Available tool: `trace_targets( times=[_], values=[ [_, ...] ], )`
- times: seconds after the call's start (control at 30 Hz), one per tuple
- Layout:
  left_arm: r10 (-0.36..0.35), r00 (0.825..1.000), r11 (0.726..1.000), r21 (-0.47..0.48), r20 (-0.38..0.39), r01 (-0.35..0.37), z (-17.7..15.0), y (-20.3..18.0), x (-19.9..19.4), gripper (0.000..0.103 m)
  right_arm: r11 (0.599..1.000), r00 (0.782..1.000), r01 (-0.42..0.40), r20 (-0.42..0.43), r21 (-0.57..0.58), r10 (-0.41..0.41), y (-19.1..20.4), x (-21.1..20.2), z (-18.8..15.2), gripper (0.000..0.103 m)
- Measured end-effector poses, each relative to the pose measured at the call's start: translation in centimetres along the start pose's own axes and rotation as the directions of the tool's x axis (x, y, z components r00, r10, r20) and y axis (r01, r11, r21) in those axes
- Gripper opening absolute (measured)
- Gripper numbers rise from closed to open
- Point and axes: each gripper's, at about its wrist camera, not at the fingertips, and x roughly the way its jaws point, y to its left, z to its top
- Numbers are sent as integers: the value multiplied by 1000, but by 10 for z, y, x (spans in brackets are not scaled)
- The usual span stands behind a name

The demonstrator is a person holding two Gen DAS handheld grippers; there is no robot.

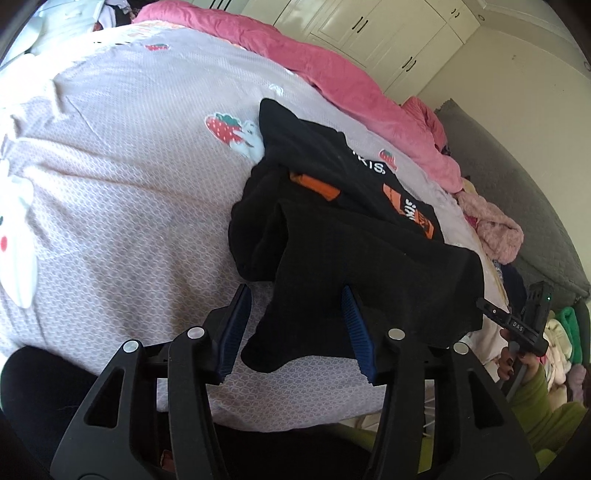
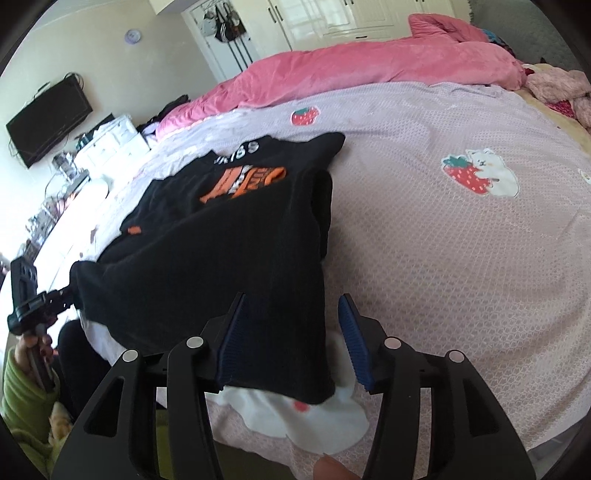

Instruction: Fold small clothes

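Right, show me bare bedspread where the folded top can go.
Free: the bedspread right of the black top, below the pink duvet, and the stretch left of the top in the left wrist view. Crowded: the far corner with pink clothes.

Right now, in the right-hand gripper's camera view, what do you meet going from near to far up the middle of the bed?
Right gripper, jaws open → black shirt with orange print → lilac strawberry bedspread → pink quilt → white wardrobe doors.
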Motion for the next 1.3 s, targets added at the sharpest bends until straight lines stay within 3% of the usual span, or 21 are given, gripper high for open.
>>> trace_targets(
  times=[0.13,0.17,0.2,0.23,0.3,0.33,0.57,0.87,1.13,1.3],
  values=[
    [5,1000,1000,10,7,-5,1,-3,5,41,1000,999,-18,-29,-14,17,2,8,-6,49],
    [7,1000,1000,18,11,-8,1,-6,5,30,999,999,-25,-35,-21,24,3,9,-7,48],
    [13,1000,1000,29,14,-13,2,-8,5,12,999,999,-30,-39,-36,28,7,10,-8,45],
    [18,1000,999,39,16,-19,3,-11,5,4,998,999,-24,-39,-50,22,9,10,-9,36],
    [23,999,998,54,23,-24,6,-16,4,3,997,1000,-10,-30,-77,8,13,9,-9,21],
    [18,999,998,62,28,-19,7,-19,2,3,997,1000,-22,-24,-78,20,12,7,-8,8],
    [-37,995,997,64,89,31,35,-30,-12,3,992,992,-96,80,-76,102,14,-19,10,8],
    [-31,981,999,45,189,23,97,-39,-20,3,994,950,-114,292,-2,109,5,-35,69,8],
    [-2,982,1000,17,187,-1,142,-37,14,3,998,951,-51,306,34,39,3,-1,113,8],
    [26,986,999,-33,166,-20,159,-18,46,3,998,963,0,269,67,-18,-4,28,131,8]
  ],
)
